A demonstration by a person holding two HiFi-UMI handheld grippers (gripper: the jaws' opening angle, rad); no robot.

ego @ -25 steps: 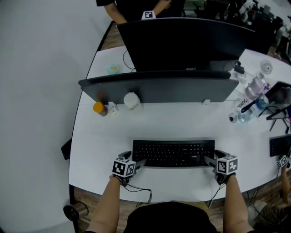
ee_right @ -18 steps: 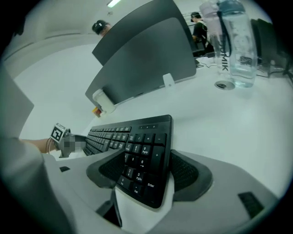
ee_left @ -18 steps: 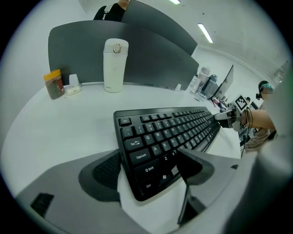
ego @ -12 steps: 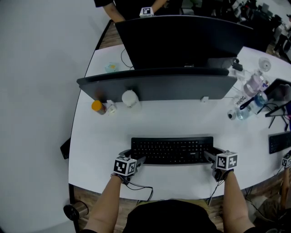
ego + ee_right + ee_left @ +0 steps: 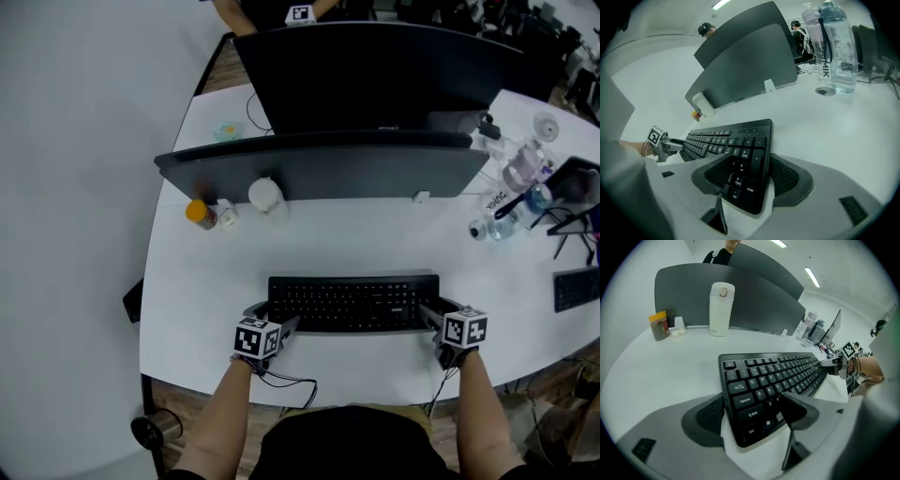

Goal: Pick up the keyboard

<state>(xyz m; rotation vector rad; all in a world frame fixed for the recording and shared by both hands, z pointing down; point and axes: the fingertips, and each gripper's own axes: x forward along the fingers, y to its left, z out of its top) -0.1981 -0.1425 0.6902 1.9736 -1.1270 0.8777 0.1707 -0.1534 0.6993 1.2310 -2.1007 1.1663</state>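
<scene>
On the white desk (image 5: 375, 239), from the head view, the keyboard (image 5: 353, 302) lies flat near the front edge. The left gripper (image 5: 272, 317) is clamped across its left end and the right gripper (image 5: 436, 314) across its right end. Each hold takes only the outermost strip, so if one hand rises ahead of the other, the long board will probably tilt and slide out of the lower grip.

From the left gripper view, one pad (image 5: 710, 413) presses the back edge while the other jaw sits over the bottom row of keys. A hold that bears on keycaps instead of the frame could slip.

From the right gripper view, both pads (image 5: 787, 176) bear on the end beside the number keys; the bite is short, so a twist may lever it loose.

Against the picture a second ago, both pairs of jaws stand narrower, closed onto the ends, and the keyboard has kept its place on the desk.
</scene>
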